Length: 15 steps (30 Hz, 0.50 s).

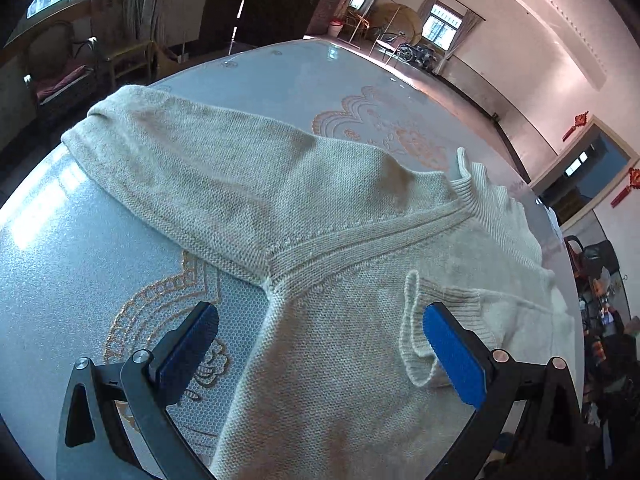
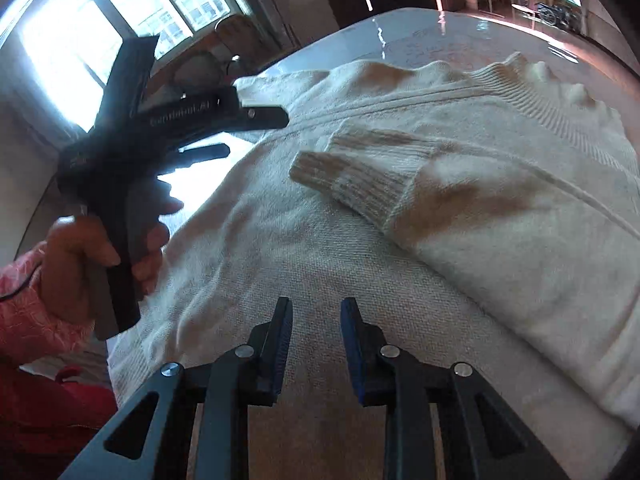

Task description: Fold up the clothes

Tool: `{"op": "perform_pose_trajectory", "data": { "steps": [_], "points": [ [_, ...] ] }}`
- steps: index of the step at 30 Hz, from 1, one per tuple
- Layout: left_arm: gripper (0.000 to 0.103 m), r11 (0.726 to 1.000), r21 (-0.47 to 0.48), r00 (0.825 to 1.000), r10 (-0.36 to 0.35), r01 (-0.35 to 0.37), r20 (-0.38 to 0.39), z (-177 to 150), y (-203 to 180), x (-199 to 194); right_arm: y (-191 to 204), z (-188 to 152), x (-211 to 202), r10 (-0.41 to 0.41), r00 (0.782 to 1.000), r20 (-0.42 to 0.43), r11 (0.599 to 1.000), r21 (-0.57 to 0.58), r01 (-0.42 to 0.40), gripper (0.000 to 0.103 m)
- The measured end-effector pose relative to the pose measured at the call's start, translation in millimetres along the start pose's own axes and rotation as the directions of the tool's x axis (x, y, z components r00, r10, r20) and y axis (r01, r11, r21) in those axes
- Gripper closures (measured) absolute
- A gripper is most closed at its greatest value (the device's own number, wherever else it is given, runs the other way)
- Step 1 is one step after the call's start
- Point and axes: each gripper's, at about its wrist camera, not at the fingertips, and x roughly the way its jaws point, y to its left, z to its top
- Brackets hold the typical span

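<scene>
1. The left tool [image 1: 320, 344], black-framed with blue pads, is spread wide and grasps nothing. One finger hangs over the bare counter, the other over the knit beside a ribbed cuff [image 1: 416, 344].
2. The right tool [image 2: 316, 344] has its blue-padded fingers brought near each other with a narrow gap between them. No fabric is pinched there, and it hovers above the lower body of the garment.
3. The cream-beige knitted sweater [image 1: 340, 360] lies flat on the counter. One sleeve [image 1: 208, 176] stretches out and away across the surface, and the other sleeve [image 2: 400, 184] is folded over the chest with its ribbed cuff resting on the body.
4. The ribbed collar [image 1: 472, 184] stands slightly raised at the far side.
5. The pale grey glossy counter [image 1: 72, 264] carries an orange ornamental pattern.
6. In the right wrist view, a person's hand [image 2: 80, 264] in a pink patterned sleeve [image 2: 24, 300] grips the left tool's handle.
</scene>
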Motion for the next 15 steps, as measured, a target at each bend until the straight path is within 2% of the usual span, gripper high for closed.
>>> {"op": "perform_pose_trajectory", "data": {
  "steps": [1,3,5,7,10,11,13,15],
  "points": [
    [0.000,1.000,0.015,1.000,-0.008,0.008,-0.029,-0.6,-5.8,6.0,-11.4,-3.7,-16.1,-0.016,0.998,0.056,0.998,0.054,0.013,0.078],
    [0.000,0.998,0.064,0.998,-0.009,0.013,-0.068,-1.1,-20.4,16.0,-49.6,-7.7,-50.6,-0.169,0.975,0.143,0.973,0.182,0.142,0.078],
    [0.000,0.993,0.121,0.996,0.017,-0.006,-0.090,0.5,-35.7,24.3,-95.1,-8.2,-77.1,-0.345,0.928,0.138,0.904,0.315,0.289,0.077],
    [0.000,0.985,0.168,0.992,0.056,-0.036,-0.113,3.3,-48.9,32.7,-144.5,-11.5,-94.1,-0.450,0.888,0.097,0.815,0.450,0.364,0.077],
    [0.000,0.974,0.217,0.986,0.090,-0.059,-0.138,5.8,-63.1,39.5,-196.8,-22.4,-99.6,-0.517,0.856,-0.018,0.707,0.554,0.439,0.077],
    [0.000,0.972,0.225,0.987,0.095,-0.064,-0.130,5.6,-65.2,38.2,-204.9,-27.4,-97.8,-0.516,0.856,-0.041,0.691,0.570,0.444,0.079],
    [0.000,0.967,0.240,0.988,0.113,-0.086,-0.101,5.2,-67.9,32.7,-209.4,-33.9,-104.1,-0.491,0.871,0.019,0.707,0.593,0.386,0.078],
    [0.000,0.960,0.254,0.989,0.138,-0.119,-0.060,4.9,-69.0,24.1,-204.6,-34.0,-102.8,-0.506,0.862,0.017,0.718,0.563,0.411,0.078]
  ]
}}
